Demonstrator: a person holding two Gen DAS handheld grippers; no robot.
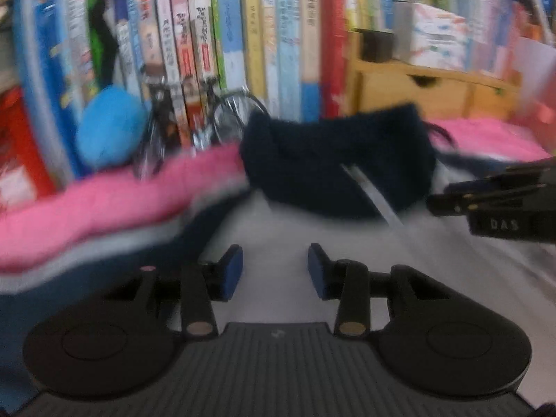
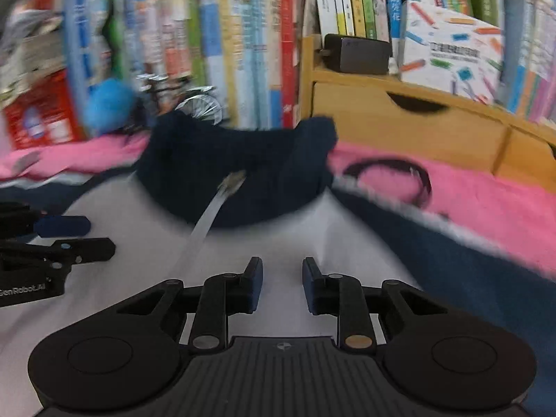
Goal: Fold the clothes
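Note:
A jacket lies flat under both grippers, its pale grey-white body (image 1: 278,229) (image 2: 114,229) closest to me. Its dark navy collar (image 1: 333,160) (image 2: 236,160) rises at the far end, with a silver zipper (image 1: 375,198) (image 2: 212,212) running down from it. Navy fabric borders the white panel on both sides. My left gripper (image 1: 275,271) hovers over the white panel with a gap between its blue pads and nothing in it. My right gripper (image 2: 282,285) also has parted pads, a narrower gap and no cloth in it. Each gripper appears in the other's view (image 1: 441,196) (image 2: 87,238), side by side.
A pink fluffy cloth (image 1: 104,208) (image 2: 486,201) lies beneath the jacket. A black loop (image 2: 382,163) rests on it. Behind stands a row of books (image 1: 243,34), a wooden drawer box (image 2: 417,128) and a blue ball (image 1: 111,128). Both views are motion-blurred.

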